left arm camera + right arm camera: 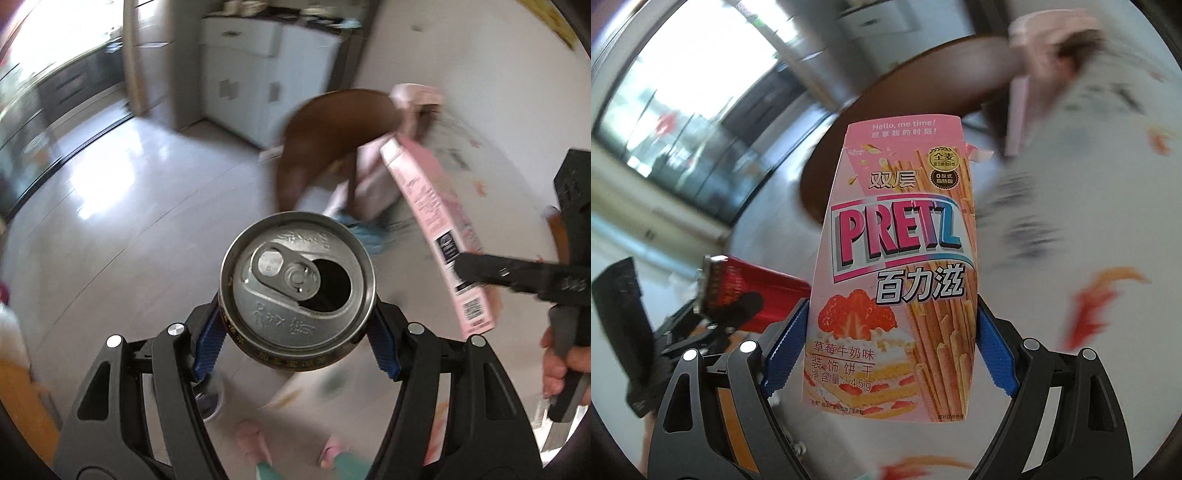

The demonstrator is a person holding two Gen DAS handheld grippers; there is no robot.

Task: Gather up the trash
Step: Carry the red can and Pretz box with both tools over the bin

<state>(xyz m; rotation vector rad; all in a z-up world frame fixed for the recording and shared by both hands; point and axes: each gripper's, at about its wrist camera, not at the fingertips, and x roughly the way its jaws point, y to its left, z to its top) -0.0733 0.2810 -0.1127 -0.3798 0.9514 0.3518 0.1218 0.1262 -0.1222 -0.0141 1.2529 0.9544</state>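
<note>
My left gripper point(297, 332) is shut on an opened drink can point(295, 288), its silver top with pull tab facing the camera. The can's red side also shows in the right wrist view point(753, 291) at the left. My right gripper point(890, 350) is shut on a pink Pretz box point(897, 266), held upright with its top flap torn open. In the left wrist view the box point(436, 229) is at the right, clamped by the right gripper's black fingers point(491, 271). Both are held in the air above the floor.
A brown chair point(332, 125) stands ahead with pink bags point(373, 181) and a blue cloth point(369, 236) beneath it. A table with a white patterned cloth point(1089, 206) lies to the right. White cabinets point(266, 74) stand at the back. My feet in pink slippers point(255, 443) are below.
</note>
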